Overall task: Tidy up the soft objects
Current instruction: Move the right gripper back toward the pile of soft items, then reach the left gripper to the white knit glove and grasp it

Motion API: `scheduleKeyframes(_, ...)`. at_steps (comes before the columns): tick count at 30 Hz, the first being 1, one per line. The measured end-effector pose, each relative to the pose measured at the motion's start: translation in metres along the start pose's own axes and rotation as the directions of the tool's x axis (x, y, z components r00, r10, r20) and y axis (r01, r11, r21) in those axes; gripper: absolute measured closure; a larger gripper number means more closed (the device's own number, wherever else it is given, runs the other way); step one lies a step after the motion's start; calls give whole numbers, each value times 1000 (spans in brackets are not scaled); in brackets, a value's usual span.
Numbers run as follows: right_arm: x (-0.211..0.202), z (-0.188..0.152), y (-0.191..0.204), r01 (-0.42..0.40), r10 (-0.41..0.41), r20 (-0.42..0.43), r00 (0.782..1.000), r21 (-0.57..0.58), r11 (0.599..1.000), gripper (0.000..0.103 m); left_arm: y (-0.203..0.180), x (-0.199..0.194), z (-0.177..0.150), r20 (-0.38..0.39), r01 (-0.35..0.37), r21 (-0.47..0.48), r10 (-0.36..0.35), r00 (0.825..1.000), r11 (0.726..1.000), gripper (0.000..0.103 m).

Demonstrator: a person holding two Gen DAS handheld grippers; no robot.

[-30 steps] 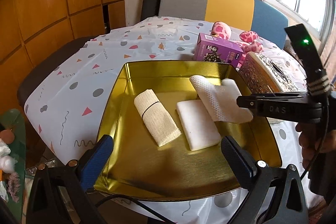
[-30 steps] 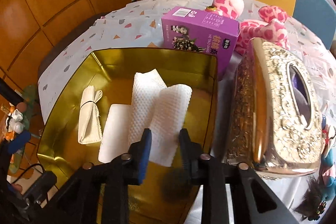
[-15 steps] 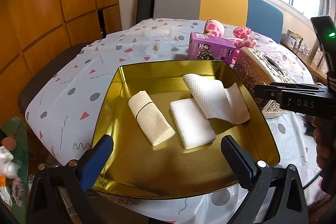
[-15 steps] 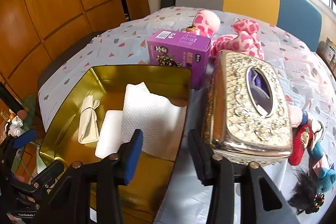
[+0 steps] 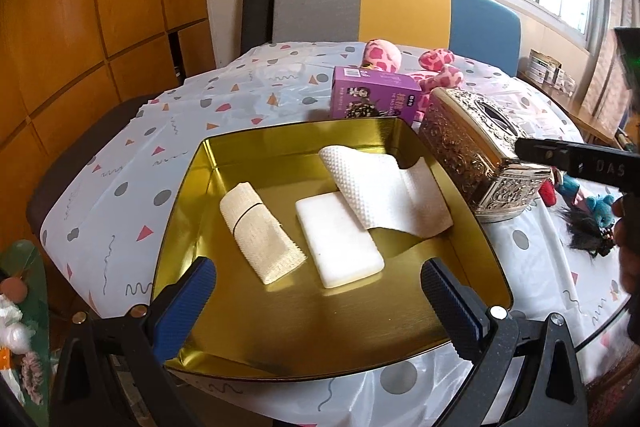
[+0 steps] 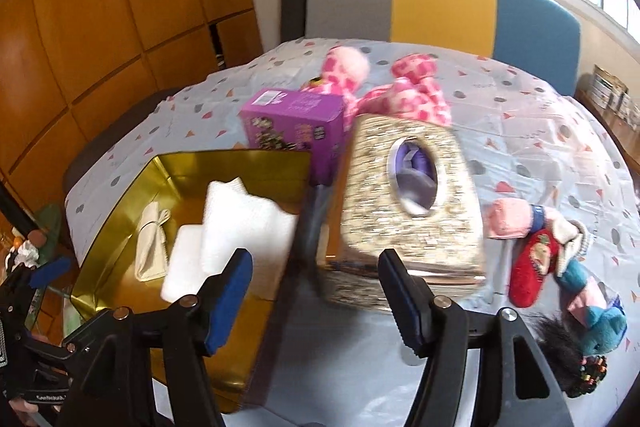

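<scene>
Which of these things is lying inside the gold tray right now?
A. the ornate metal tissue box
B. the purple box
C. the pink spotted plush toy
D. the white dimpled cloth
D. The white dimpled cloth lies draped inside the gold tray, beside a white pad and a rolled beige cloth; the other three things sit on the tablecloth outside the tray.

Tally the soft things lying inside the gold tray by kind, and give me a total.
Rolled beige cloth: 1
White sponge block: 1
White textured paper towel: 1
Total in the gold tray: 3
</scene>
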State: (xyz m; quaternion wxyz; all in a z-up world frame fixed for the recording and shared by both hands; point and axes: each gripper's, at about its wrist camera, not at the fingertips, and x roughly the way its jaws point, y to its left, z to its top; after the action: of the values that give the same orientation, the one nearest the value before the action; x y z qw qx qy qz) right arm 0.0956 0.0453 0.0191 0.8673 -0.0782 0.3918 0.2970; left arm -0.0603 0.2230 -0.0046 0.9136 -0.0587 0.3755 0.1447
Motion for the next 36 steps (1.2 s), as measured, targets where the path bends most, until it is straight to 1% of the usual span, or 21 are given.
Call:
scheduleKeyframes(6, -18, -4, -41, 78, -79, 22, 997, 55, 995, 37, -9, 2, 0, -2, 14, 15, -14, 1000, 1000, 0)
scheduleKeyframes(13, -35, -13, -99, 169, -175, 27, 984, 153, 974, 37, -21, 6, -1, -15, 35, 42, -35, 999, 998, 0)
scheduleKeyframes(18, -48, -21, -143, 247, -260, 25, 965, 233, 941, 37, -28, 5, 0, -10, 56, 49, -56, 998, 997, 0)
scheduleKeyframes(20, -52, -26, -165, 292, -308, 17, 951, 273, 917, 37, -31, 3, 1, -2, 83, 49, -83, 997, 995, 0)
scheduleKeyframes(24, -64, -39, -214, 373, -402, -4, 915, 382, 845, 37, -39, 0, 5, 13, 119, 62, -120, 993, 991, 0)
scheduleKeyframes(27, -70, -55, -256, 433, -477, -36, 878, 482, 762, 37, -48, -1, 10, 20, 146, 82, -148, 989, 986, 0)
scheduleKeyframes(29, -74, -71, -280, 449, -503, -62, 862, 555, 701, 37, -56, -1, 14, 20, 162, 100, -165, 986, 982, 0)
scheduleKeyframes(30, -76, -79, -290, 444, -505, -75, 860, 596, 669, 37, -59, -1, 17, 18, 170, 109, -173, 985, 979, 0)
scheduleKeyframes(31, -78, -88, -300, 433, -496, -93, 863, 641, 634, 37, -65, -2, 19, 12, 186, 119, -189, 982, 975, 0)
scheduleKeyframes(33, -81, -98, -316, 404, -477, -108, 872, 709, 578, 37, -74, -3, 25, 13, 200, 135, -203, 979, 970, 0)
scheduleKeyframes(34, -85, -101, -321, 387, -475, -102, 874, 737, 555, 37, -80, -3, 28, 10, 207, 152, -211, 977, 966, 0)
scheduleKeyframes(36, -89, -106, -326, 377, -474, -101, 875, 757, 534, 37, -96, -4, 35, 7, 215, 190, -221, 975, 958, 0)
